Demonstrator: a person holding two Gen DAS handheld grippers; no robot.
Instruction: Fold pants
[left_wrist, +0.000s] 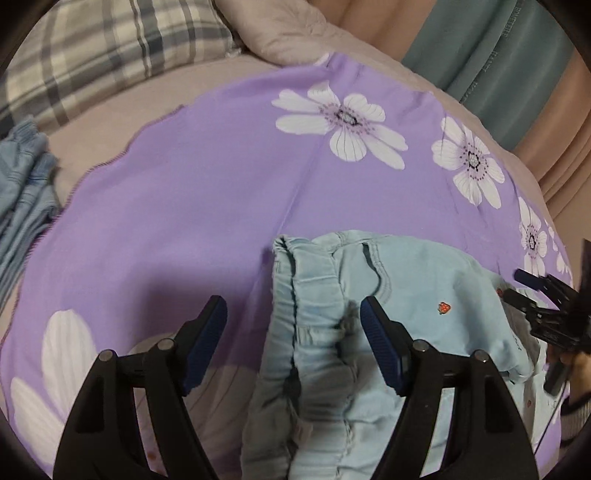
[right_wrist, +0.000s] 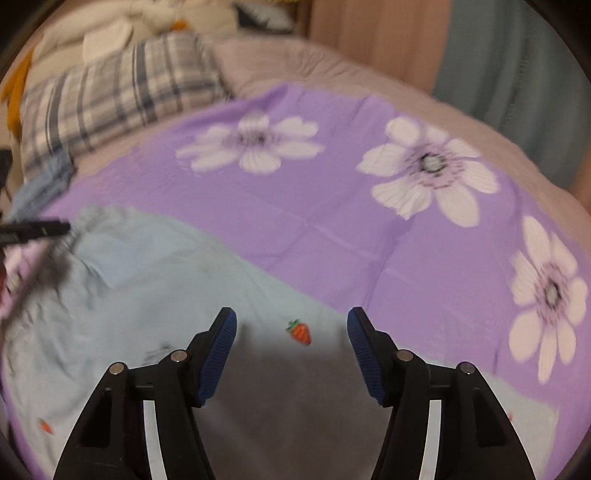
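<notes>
Left wrist view: pale blue denim pants with small strawberry patches (left_wrist: 369, 295) lying on a purple cloth printed with white flowers (left_wrist: 184, 203), elastic waistband bunched between the wide-spread, empty jaws of the left gripper (left_wrist: 293, 306); folded at least once by the look of it, further folds and smoothing likely left. At far right, the right gripper (left_wrist: 532, 291) over the fabric.

Right wrist view, blurred: right gripper spread wide, empty, above a flat stretch of the pants; waistband layering not visible here.

Soft indoor light; fisheye-bent edges; right wrist view motion-blurred, left wrist view sharp.
</notes>
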